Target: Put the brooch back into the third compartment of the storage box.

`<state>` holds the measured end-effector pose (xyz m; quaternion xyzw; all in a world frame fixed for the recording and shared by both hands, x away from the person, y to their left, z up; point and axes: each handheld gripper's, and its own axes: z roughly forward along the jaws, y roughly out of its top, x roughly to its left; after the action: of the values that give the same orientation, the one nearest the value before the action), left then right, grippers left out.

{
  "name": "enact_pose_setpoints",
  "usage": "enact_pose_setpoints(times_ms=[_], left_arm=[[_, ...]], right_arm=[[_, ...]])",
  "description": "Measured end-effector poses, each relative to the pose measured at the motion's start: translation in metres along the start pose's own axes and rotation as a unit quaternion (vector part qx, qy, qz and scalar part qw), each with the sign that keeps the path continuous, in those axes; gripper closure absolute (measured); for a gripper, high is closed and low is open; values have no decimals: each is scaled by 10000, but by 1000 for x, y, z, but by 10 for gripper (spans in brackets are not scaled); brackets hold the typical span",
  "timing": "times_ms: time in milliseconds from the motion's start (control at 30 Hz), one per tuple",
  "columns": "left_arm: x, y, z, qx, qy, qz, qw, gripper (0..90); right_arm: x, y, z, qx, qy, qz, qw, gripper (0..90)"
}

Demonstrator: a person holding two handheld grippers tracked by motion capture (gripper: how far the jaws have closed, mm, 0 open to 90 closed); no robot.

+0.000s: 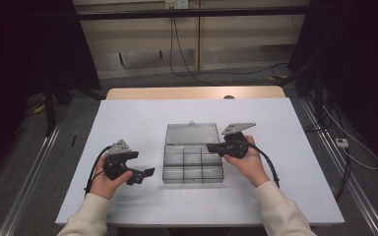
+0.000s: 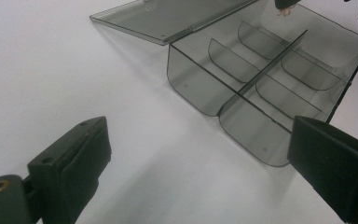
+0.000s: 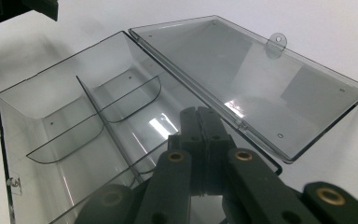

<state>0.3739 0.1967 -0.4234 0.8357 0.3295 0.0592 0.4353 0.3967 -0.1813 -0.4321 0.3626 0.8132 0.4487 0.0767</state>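
Box (image 1: 193,164), clear plastic with dividers, sits mid-worktop (image 1: 138,118), long axis across it, lid (image 1: 192,133) hinged flat toward the far edge. Right hand-held gripper (image 1: 211,147), jaws pressed together and empty, hovers over its right rear corner. Left hand-held gripper (image 1: 145,176), jaws wide, waits just left of the box.

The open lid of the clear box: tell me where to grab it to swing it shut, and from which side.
Probably grip the lid at its far edge, beside the small tab, coming from the table's far side. It lies flat, hinged along the box, so that free edge is thin enough for jaws and gives most leverage.
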Motion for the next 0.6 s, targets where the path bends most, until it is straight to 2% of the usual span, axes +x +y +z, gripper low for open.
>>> enact_pose_setpoints(times_ms=[433, 600], left_arm=[[0, 0, 0, 6, -6, 8, 10000, 59], [0, 0, 0, 10, -5, 0, 10000, 59]], right_arm=[[0, -2, 4, 79, -25, -18, 10000, 898], [0, -2, 5, 88, -60, 5, 9999, 868]])
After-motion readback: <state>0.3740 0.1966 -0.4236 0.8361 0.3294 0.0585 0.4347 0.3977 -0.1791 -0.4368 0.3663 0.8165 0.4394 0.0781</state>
